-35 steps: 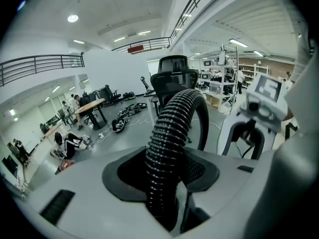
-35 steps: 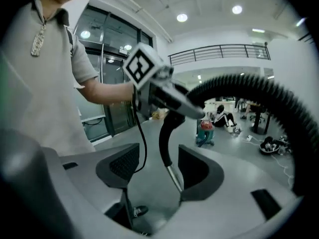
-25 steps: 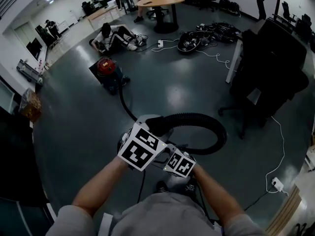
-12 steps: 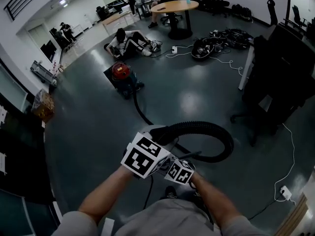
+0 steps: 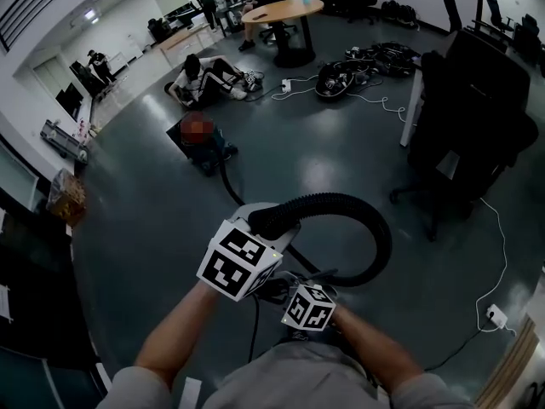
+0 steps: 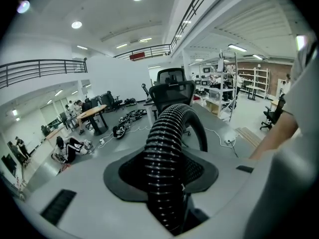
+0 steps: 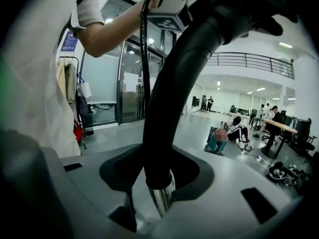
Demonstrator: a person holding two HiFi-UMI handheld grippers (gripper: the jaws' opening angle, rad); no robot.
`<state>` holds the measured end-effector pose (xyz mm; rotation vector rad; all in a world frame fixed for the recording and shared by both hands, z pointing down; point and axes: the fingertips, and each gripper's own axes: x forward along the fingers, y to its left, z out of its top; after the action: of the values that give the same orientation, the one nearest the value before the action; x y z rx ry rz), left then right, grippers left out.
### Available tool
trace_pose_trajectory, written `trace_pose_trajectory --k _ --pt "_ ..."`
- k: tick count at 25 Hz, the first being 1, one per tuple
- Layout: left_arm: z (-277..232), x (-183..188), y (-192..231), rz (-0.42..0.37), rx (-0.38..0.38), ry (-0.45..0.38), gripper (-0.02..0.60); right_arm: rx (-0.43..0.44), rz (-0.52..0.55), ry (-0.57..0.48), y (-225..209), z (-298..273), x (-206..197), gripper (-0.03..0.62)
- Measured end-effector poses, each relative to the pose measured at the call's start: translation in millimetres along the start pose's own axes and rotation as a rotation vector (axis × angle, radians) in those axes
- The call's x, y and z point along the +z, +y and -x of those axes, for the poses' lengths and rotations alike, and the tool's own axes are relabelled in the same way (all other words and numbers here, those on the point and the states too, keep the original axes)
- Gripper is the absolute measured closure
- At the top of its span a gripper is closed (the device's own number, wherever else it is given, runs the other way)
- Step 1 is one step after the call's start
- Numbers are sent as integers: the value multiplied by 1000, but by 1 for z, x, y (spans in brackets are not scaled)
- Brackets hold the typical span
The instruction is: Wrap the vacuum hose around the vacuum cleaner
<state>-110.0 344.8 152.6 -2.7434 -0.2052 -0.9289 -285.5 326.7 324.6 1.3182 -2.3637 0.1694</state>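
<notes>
Left gripper [image 5: 260, 228] just tightened on the hose [image 5: 341, 201], right gripper [image 5: 289, 286] on its wand [image 7: 169, 93]. Looks like pickup stage; next, haul it to the vacuum cleaner [image 5: 209, 147], upper left.

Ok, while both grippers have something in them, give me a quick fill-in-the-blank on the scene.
The left gripper grips the ribbed black ____.
In the head view it loops to the picture's ____.
The right gripper has a curved black handle, ending in a ____ tube, between its jaws.
The vacuum cleaner stands on the ____.
Missing: hose; right; metal; floor.
Both grippers' jaws have just been closing on these parts.
</notes>
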Motion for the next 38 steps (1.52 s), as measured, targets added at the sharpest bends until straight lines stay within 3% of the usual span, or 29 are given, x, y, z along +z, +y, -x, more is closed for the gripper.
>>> trace_pose_trajectory --k 6,10,12,16,20,30,33,38 --pt "-14 10 -33 -62 -144 -13 408 -46 -18 83 3 16 -13 433" --pt "-21 28 -56 -117 -179 -92 392 -110 -62 86 -6 32 -15 433" --pt "-24 42 -62 -127 -194 -135 329 -147 -117 81 -15 44 -20 433" --pt "-26 55 -66 -148 -224 -172 321 -237 -284 55 -35 76 -44 431" --pt "-35 20 -74 -143 -275 -100 321 -286 -379 -32 -47 102 -39 430" --pt "-44 -119 -64 -110 -332 122 321 -355 -360 -49 -97 150 -16 431" --pt "-62 -132 -70 -130 -302 102 321 -353 -388 -51 -107 157 -10 430" --pt "-84 -116 -83 -141 -292 24 321 -331 -402 -56 -112 160 12 430"
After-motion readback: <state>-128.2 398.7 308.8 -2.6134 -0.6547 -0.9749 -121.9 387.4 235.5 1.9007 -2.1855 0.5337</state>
